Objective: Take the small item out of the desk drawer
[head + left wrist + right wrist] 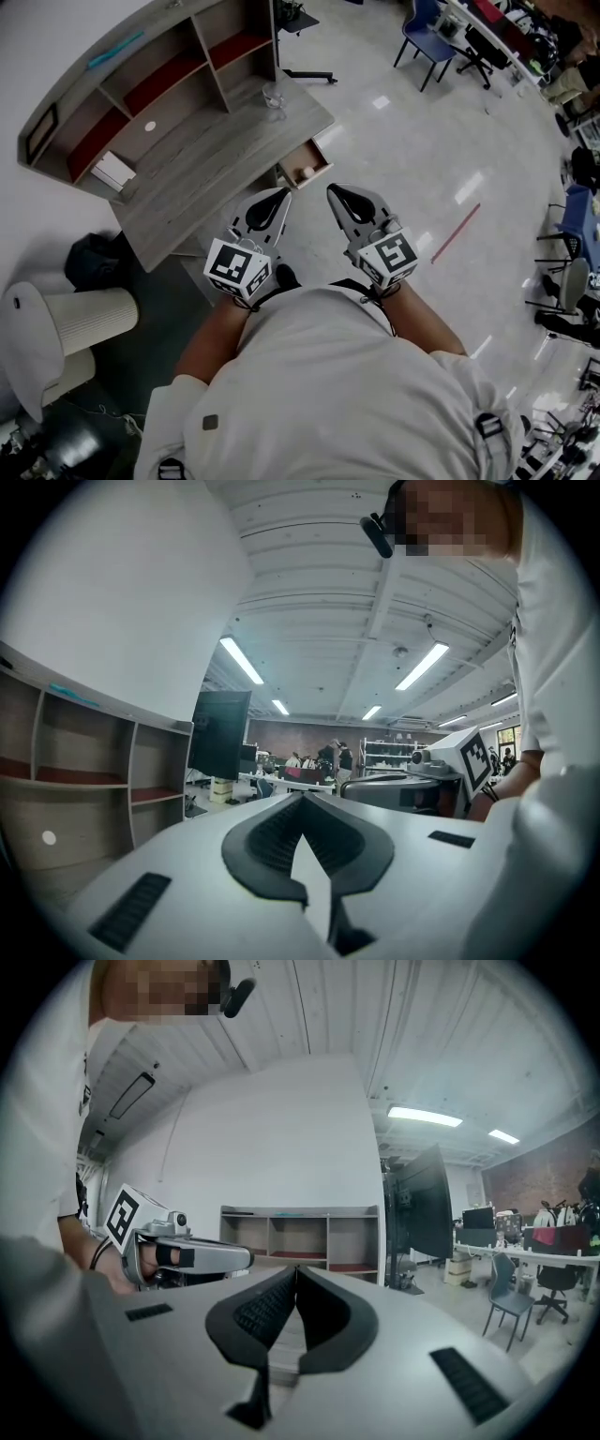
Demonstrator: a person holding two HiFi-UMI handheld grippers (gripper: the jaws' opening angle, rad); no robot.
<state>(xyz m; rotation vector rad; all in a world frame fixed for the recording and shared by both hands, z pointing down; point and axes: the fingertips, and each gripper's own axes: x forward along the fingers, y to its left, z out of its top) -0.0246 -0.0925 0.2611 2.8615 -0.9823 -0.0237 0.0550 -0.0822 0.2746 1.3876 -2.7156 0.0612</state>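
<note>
The grey desk [211, 164] stands at the upper left with its small drawer [320, 156] pulled open at the near right corner. A small pale round item [306, 172] lies inside it. My left gripper [279, 194] and right gripper [334, 191] hang side by side in front of my chest, just short of the drawer, tips pointing toward it. Both are shut with nothing between the pads. In the left gripper view the left gripper [302, 797] is closed to a point, and in the right gripper view so is the right gripper [296, 1269].
A shelf hutch [141, 80] tops the desk, with a white box [112, 171] and a glass [273, 97] on the surface. A white fan unit [56, 323] and black bag [94, 258] sit left of me. A blue chair [427, 37] and a red floor line [457, 232] lie to the right.
</note>
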